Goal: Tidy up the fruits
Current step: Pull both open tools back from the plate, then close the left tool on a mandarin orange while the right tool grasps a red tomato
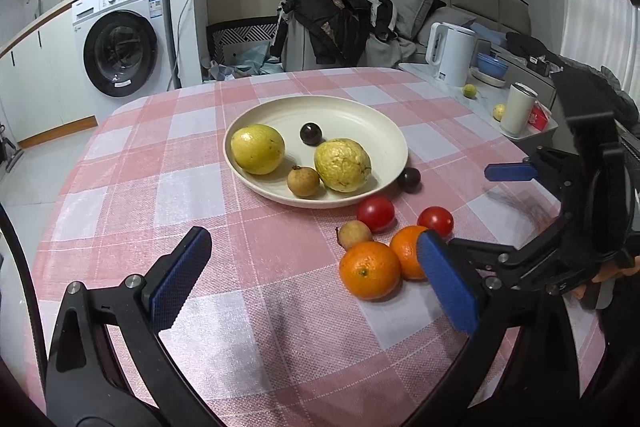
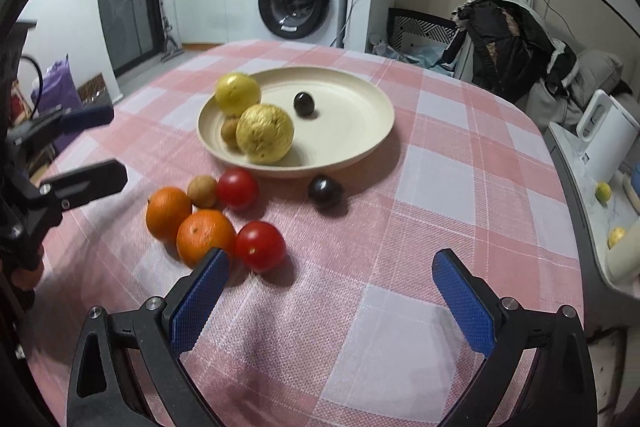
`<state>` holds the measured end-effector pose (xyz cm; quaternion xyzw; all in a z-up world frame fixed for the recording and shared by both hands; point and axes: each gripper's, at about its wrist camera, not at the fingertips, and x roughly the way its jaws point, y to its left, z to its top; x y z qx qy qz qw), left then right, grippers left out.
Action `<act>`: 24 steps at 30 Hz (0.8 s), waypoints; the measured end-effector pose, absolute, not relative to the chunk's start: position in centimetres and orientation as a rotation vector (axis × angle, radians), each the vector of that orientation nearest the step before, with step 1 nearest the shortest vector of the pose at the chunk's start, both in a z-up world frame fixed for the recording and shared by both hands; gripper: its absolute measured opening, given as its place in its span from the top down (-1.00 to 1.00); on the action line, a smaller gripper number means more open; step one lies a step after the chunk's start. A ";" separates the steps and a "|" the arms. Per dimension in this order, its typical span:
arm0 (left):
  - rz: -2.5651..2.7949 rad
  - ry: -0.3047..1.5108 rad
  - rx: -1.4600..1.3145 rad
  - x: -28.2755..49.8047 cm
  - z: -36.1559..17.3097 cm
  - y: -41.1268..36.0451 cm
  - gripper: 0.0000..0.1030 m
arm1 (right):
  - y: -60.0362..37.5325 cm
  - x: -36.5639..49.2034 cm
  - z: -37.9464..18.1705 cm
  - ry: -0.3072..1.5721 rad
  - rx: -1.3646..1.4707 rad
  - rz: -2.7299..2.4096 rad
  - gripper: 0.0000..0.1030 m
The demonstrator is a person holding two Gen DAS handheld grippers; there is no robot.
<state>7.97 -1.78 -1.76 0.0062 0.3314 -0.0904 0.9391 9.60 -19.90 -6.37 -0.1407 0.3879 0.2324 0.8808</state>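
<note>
While both grippers' jaws gape empty: two wrinkled yellow fruits on cream plate.

I judge this a lived-in home: washing machine under a counter, chair heaped with clothes, sofa cushions, electric kettle, checked tablecloth.

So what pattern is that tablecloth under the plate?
The tablecloth is a pink and white check, with thin white lines. It shows best in the right wrist view.
</note>
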 end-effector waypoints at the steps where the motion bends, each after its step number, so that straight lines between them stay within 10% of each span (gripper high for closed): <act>1: -0.183 0.680 0.020 8.0 -1.9 -1.9 -0.98 | -19.8 9.6 -6.5 0.810 -0.300 0.484 -1.00; 24: -0.260 0.807 0.097 9.0 -5.0 -4.3 -0.97 | -18.6 10.5 -8.9 0.889 -0.341 0.429 -1.00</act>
